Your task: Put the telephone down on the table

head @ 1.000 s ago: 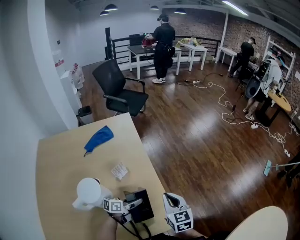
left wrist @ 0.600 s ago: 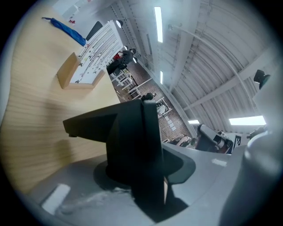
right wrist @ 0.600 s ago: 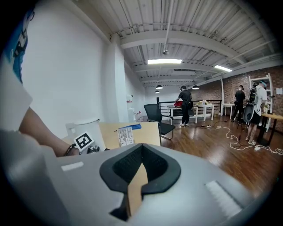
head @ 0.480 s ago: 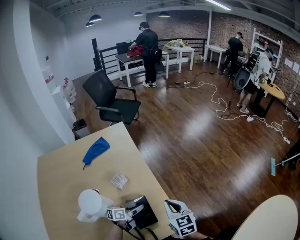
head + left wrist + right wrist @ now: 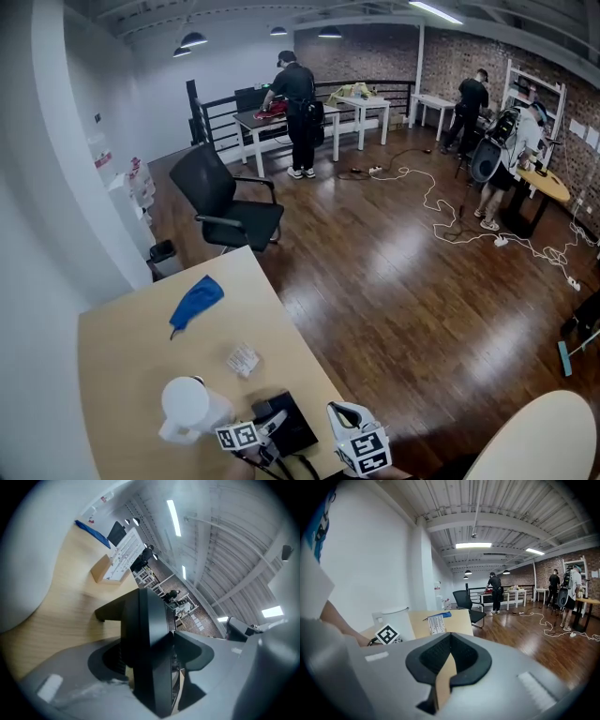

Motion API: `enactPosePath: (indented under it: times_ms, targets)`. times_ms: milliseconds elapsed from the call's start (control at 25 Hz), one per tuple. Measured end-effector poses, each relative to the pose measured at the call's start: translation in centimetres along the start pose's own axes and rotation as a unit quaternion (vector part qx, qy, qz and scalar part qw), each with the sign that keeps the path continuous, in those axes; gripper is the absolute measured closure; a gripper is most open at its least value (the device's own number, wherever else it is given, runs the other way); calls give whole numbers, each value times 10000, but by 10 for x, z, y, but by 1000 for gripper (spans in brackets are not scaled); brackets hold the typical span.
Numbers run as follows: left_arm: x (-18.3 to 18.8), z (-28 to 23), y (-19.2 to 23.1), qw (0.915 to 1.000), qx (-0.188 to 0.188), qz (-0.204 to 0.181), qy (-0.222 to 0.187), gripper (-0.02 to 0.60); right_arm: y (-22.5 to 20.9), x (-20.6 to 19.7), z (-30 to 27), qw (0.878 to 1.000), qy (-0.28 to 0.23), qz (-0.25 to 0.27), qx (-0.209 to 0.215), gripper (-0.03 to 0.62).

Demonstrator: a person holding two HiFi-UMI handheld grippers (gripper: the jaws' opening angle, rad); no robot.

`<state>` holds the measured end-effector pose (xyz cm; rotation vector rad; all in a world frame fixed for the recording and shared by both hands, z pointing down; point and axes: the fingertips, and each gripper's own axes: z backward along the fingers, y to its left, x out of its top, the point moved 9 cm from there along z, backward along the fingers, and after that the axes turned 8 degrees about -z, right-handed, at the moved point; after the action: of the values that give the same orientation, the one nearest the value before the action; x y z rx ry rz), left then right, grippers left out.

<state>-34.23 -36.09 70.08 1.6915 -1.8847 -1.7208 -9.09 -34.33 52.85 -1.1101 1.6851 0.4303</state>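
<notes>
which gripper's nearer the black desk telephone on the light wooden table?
Left. The left gripper has the black telephone between its opening jaws; the right gripper sits just beside the phone's right edge, empty.

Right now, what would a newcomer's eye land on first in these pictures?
The black telephone at the table's near edge, standing between the left gripper's opening jaws. Just left of it sits a white jug; farther back on the table lies a blue cloth, and beyond that stands a black office chair.
</notes>
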Motion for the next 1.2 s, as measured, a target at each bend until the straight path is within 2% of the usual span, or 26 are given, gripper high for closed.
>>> enactPosePath:
  times_ms: [200, 360, 520, 600, 720, 840, 1000, 1080, 1200]
  targets:
    - [-16, 36, -3, 9977, 517, 178, -388, 274, 12, 5, 0, 10000, -69, 15, 54, 602]
    - [-30, 71, -28, 9952, 765, -180, -585, 293, 25, 2, 0, 9999, -97, 31, 95, 602]
    - [-34, 102, -49, 9882, 1158, -758, -652, 433, 40, 2, 4, 9999, -103, 58, 127, 602]
    - [-31, 113, -59, 9803, 1409, -1233, -635, 478, 49, 0, 9, 9998, -86, 94, 147, 601]
    - [-22, 125, -77, 9589, 1656, -2198, -687, 482, 64, -8, 21, 9998, -49, 109, 176, 601]
    - [-13, 131, -106, 9330, 1513, -3140, -892, 483, 78, -19, 31, 9998, -83, 138, 127, 600]
    - [5, 134, -152, 8865, 1121, -4286, -1337, 494, 89, -17, 45, 9991, -303, 274, -66, 601]
    - [9, 142, -173, 8682, 990, -4631, -1483, 532, 97, -15, 54, 9990, -298, 290, -181, 601]
    - [2, 154, -190, 8538, 880, -4906, -1505, 569, 110, -23, 70, 9990, -151, 256, -323, 602]
